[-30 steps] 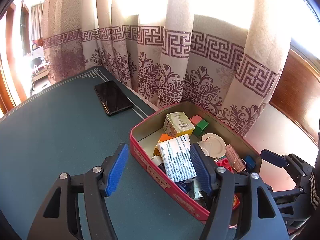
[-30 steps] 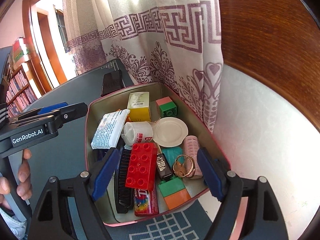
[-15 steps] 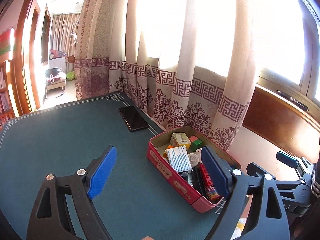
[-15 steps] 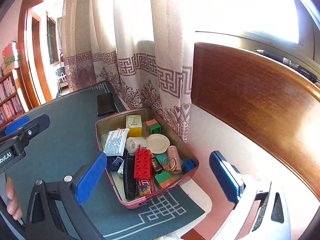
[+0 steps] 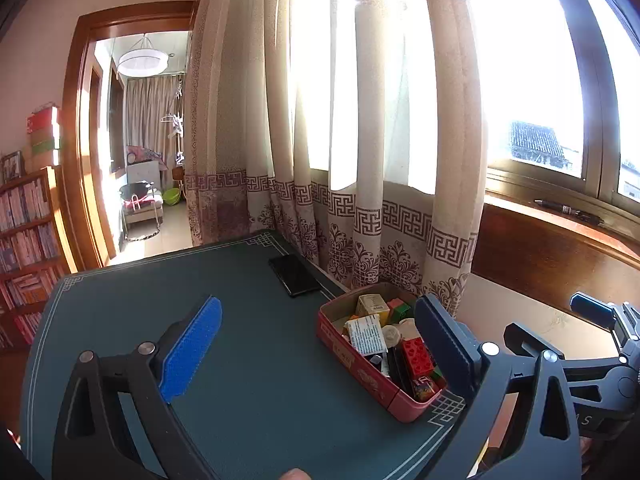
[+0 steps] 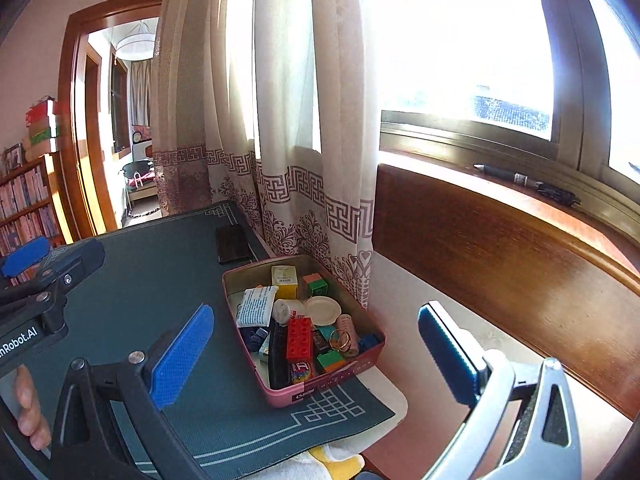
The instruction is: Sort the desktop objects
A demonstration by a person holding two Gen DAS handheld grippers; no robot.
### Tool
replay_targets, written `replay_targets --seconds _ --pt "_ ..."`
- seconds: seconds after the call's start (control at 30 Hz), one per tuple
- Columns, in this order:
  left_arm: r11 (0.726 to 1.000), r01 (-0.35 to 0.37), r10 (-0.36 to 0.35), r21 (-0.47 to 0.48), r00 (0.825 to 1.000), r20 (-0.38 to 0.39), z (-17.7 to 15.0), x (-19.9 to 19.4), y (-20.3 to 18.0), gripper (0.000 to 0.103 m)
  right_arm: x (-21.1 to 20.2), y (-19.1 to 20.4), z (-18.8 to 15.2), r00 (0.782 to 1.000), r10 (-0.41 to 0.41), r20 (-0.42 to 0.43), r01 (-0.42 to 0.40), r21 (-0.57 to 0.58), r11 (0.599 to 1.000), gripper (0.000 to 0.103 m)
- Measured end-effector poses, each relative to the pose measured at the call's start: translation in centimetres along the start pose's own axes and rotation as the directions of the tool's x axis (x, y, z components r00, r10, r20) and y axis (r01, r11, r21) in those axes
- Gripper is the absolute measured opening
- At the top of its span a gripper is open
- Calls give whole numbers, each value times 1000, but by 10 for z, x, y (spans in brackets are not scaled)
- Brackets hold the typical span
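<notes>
A red tin box (image 5: 360, 364) (image 6: 320, 390) stands at the right corner of the dark green desk mat (image 5: 160, 320) (image 6: 160, 280). It holds several small items, among them a red brick (image 5: 416, 356) (image 6: 299, 338), a white printed packet (image 5: 366, 334) (image 6: 256, 306), a yellow carton (image 5: 372, 304) (image 6: 285, 278) and a black comb (image 6: 278, 356). My left gripper (image 5: 319, 302) hangs above and short of the tin, its jaws opening with nothing between them. My right gripper (image 6: 316, 312) is open and empty, also back from the tin.
A black phone (image 5: 294, 274) (image 6: 232, 244) lies on the mat near the curtain (image 5: 360, 200). A pen (image 6: 524, 180) rests on the wooden windowsill to the right. A bookshelf (image 5: 24, 232) stands at the far left. A person's hand (image 6: 30, 408) holds the left gripper's handle.
Both grippers have drawn back and risen away from the tin, which now looks smaller and farther off. Their jaws have spread wider. The tin and its contents have not moved.
</notes>
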State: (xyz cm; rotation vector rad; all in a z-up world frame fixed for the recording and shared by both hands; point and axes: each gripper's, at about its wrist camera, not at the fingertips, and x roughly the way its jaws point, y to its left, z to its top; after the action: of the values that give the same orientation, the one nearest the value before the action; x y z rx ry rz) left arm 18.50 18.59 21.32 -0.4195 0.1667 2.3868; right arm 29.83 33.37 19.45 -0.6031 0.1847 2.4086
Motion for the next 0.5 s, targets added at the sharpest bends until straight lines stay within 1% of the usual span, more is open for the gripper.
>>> replay_targets --seconds 0.03,0.07,0.2,0.33,0.5 --pt "1000 -5 5 10 1000 10 -1 -2 -4 103 2 -2 -2 1000 -9 -10 9 0 1000 103" --pt "1000 -12 12 20 1000 21 -2 -5 -8 103 4 -3 -3 1000 -15 -20 15 1 1000 103" --pt "994 -83 82 67 996 24 -10 -6 -21 103 16 -11 -11 997 -37 -67 38 8 999 103" --pt "995 -49 51 81 998 -21 -17 1 -29 103 28 -17 -17 993 -24 -116 28 27 999 103" --pt "997 -4 9 72 997 -79 -24 12 -32 103 36 -15 -22 989 -40 -140 42 7 999 103"
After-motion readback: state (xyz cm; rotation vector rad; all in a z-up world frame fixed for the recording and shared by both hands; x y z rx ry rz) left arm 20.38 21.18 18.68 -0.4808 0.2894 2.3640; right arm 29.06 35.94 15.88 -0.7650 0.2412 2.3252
